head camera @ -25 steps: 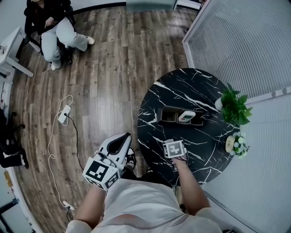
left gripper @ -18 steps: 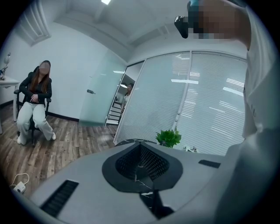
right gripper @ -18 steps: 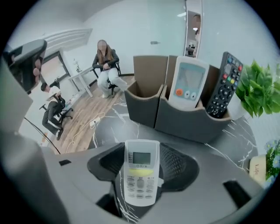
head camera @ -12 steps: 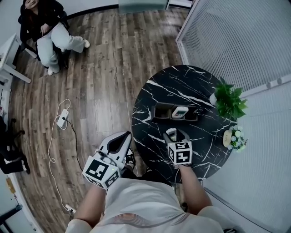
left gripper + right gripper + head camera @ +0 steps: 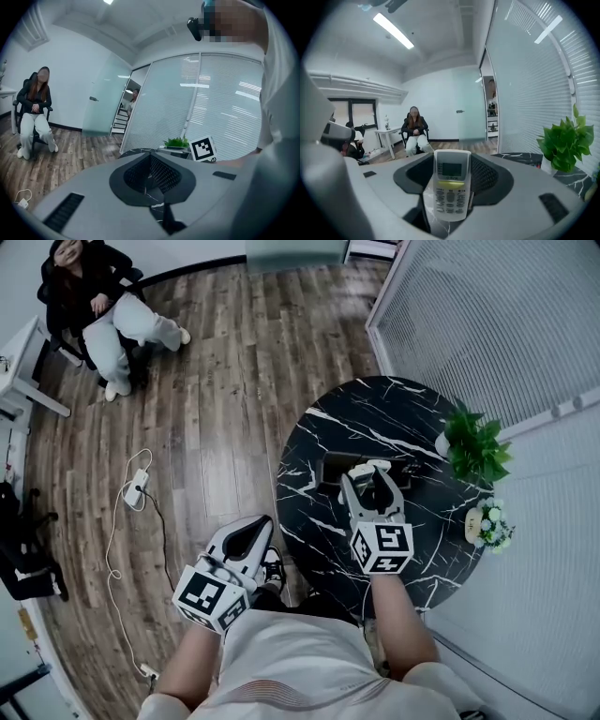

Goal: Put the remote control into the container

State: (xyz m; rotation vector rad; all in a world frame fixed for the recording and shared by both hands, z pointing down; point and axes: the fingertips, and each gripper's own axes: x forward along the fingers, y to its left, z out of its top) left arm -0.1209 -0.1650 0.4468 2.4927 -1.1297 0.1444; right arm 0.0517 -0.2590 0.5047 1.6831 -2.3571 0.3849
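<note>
A white remote control (image 5: pixel 451 187) with a small screen stands upright between the jaws of my right gripper (image 5: pixel 452 164), which is shut on it and holds it off the table. In the head view that gripper (image 5: pixel 370 481) reaches over the black marble table (image 5: pixel 412 418), and its jaw tips are right at the dark compartmented container (image 5: pixel 333 468). A white end (image 5: pixel 367 467) shows at the tips; I cannot tell whether it is the held remote or something in the container. My left gripper (image 5: pixel 255 527) hangs shut and empty off the table's left edge, over the floor.
A green potted plant (image 5: pixel 473 451) and a small flower pot (image 5: pixel 489 529) stand at the table's right rim. A blind-covered glass wall (image 5: pixel 487 324) runs behind. A person (image 5: pixel 103 306) sits far left; a power strip with cable (image 5: pixel 136 488) lies on the wood floor.
My right gripper has moved forward across the table from its near edge to the container, carrying the remote. The left gripper has stayed where it was.
</note>
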